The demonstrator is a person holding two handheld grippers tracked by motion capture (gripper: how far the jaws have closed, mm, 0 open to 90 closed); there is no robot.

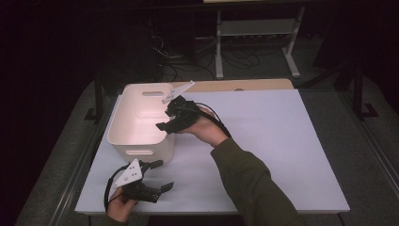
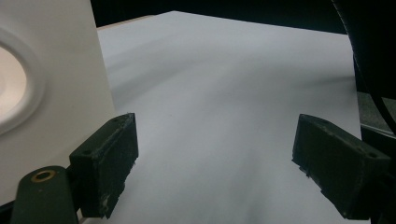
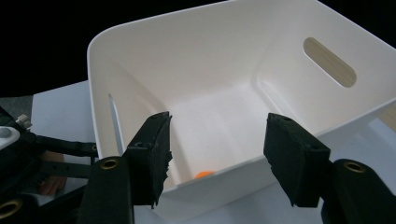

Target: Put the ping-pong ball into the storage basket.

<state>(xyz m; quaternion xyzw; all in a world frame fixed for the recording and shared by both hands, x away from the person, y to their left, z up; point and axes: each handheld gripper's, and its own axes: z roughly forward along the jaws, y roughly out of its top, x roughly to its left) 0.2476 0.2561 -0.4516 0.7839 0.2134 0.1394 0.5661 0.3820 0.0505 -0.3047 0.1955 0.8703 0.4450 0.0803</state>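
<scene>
Item 1: white bin (image 1: 141, 123). Rectangular plastic tub with rounded corners and slot handles in its short walls, standing upright on the left half of the surface (image 1: 263, 141). In the right gripper view the bin (image 3: 224, 74) is seen from above its near rim; one handle slot sits in the right-hand wall.

Item 2: orange object (image 3: 204, 175). Small, lying on the floor of the bin close to the near wall, partly hidden by the rim; its kind cannot be told.

Item 3: right gripper (image 1: 170, 120). Held in the person's right hand (image 1: 207, 129) above the bin's right-hand rim, pointing into the tub. In its own view the right gripper (image 3: 215, 156) has its jaws spread wide with nothing between them; the orange object lies below the gap.

Item 4: left gripper (image 1: 159, 175). Held in the left hand (image 1: 120, 202) near the front edge of the surface, just in front of the bin's near wall, grey three-cornered plate on top. In its own view the left gripper (image 2: 215, 158) has its jaws spread wide over bare white surface, holding nothing; the bin's outer wall (image 2: 51, 84) stands just beside the left-hand jaw.

Item 5: surface. White sheet over a table, wooden edge showing at the far side.

Item 6: olive sleeve (image 1: 249, 179), covering the right forearm.
</scene>
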